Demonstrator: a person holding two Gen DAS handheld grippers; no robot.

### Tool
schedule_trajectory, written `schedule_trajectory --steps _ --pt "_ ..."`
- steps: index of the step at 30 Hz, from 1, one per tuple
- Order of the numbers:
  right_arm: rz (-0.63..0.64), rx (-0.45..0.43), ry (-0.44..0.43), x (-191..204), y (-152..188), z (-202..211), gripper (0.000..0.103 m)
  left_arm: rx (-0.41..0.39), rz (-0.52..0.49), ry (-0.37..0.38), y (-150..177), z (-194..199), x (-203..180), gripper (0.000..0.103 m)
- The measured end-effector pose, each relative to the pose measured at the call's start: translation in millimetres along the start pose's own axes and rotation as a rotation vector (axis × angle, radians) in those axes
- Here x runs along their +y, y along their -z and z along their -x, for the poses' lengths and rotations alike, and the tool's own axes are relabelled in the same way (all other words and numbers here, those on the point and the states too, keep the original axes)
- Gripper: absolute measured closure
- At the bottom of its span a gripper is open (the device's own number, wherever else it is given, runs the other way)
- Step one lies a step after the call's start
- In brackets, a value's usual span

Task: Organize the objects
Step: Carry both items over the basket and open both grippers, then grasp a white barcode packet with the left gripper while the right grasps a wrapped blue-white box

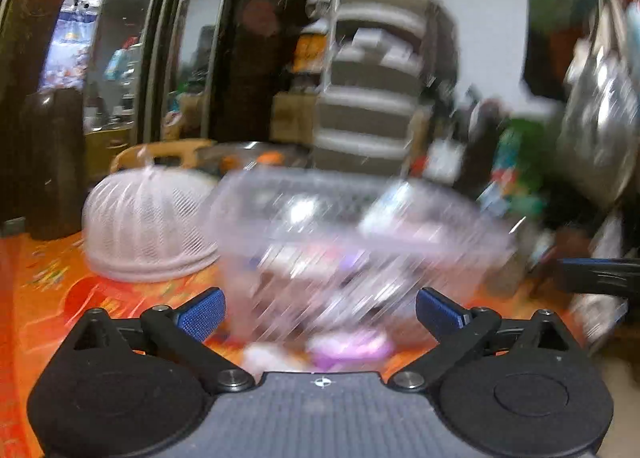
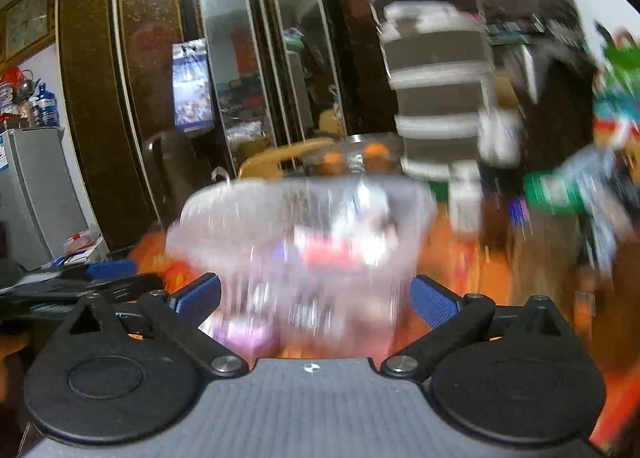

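Observation:
A clear plastic tub (image 1: 344, 234) holding small items stands on the orange tablecloth (image 1: 48, 278), blurred by motion. My left gripper (image 1: 320, 316) is open, its blue pads (image 1: 202, 314) wide apart on either side of the tub's base. A purple object (image 1: 348, 346) lies just in front of it. In the right wrist view the same tub (image 2: 304, 242) is straight ahead. My right gripper (image 2: 316, 300) is open with its blue pads (image 2: 430, 300) at the tub's sides. A purple object (image 2: 244, 336) lies near its left finger. The right gripper's tip (image 1: 600, 278) shows at the right edge of the left view.
A white mesh food cover (image 1: 148, 226) sits left of the tub. A dark thermos (image 1: 56, 162) stands at the far left. A steel bowl with orange fruit (image 2: 356, 158) is behind. A stacked grey drawer unit (image 1: 372, 70) and mirrored wardrobe (image 2: 240, 58) stand beyond. Clutter lies on the right (image 2: 568, 190).

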State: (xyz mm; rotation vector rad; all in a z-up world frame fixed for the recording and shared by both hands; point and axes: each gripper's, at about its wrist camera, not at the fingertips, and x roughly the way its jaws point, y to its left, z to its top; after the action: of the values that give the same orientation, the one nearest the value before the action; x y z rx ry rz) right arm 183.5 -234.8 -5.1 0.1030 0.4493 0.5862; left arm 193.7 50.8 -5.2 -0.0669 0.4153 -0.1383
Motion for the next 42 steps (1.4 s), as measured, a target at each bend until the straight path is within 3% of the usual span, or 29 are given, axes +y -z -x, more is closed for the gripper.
schedule_trajectory --steps 4,7,10,15,16,17,19,25,28,32,42 --pt "-0.019 0.03 -0.073 19.7 53.7 20.6 0.0 0.153 -0.005 -0.029 17.1 -34.3 9.9 0.008" --pt "-0.034 0.055 -0.125 29.3 76.1 27.0 0.0 0.172 -0.022 -0.056 19.9 -43.0 8.3 0.008" --pt "0.037 0.116 -0.144 42.1 85.9 19.6 0.001 0.2 -0.029 -0.071 22.3 -51.3 7.6 0.008" --pt "0.1 0.149 -0.161 58.2 96.4 8.2 0.019 0.237 -0.016 -0.095 27.6 -60.4 6.4 0.008" --pt "0.106 0.148 -0.167 59.3 96.8 6.6 0.027 0.238 -0.009 -0.093 27.9 -61.1 7.2 0.008" --pt "0.113 0.157 -0.17 60.2 98.6 6.4 0.04 0.239 -0.008 -0.089 28.4 -61.4 6.3 0.009" --pt "0.115 0.169 -0.173 58.4 100.2 5.7 0.053 0.243 -0.01 -0.087 28.8 -63.3 3.1 0.011" --pt "0.051 0.128 -0.195 47.0 97.4 18.4 0.058 0.244 -0.029 -0.095 29.9 -64.8 -1.3 0.017" --pt "0.018 0.107 -0.21 41.4 97.0 22.5 0.059 0.252 -0.039 -0.113 31.1 -65.5 -3.2 0.036" --pt "-0.012 0.078 -0.206 35.0 95.3 27.0 0.06 0.241 -0.043 -0.144 32.3 -59.2 -4.9 0.043" --pt "-0.077 0.016 -0.177 12.6 87.7 36.8 0.06 0.072 -0.026 -0.134 25.8 -18.4 -7.4 0.052"
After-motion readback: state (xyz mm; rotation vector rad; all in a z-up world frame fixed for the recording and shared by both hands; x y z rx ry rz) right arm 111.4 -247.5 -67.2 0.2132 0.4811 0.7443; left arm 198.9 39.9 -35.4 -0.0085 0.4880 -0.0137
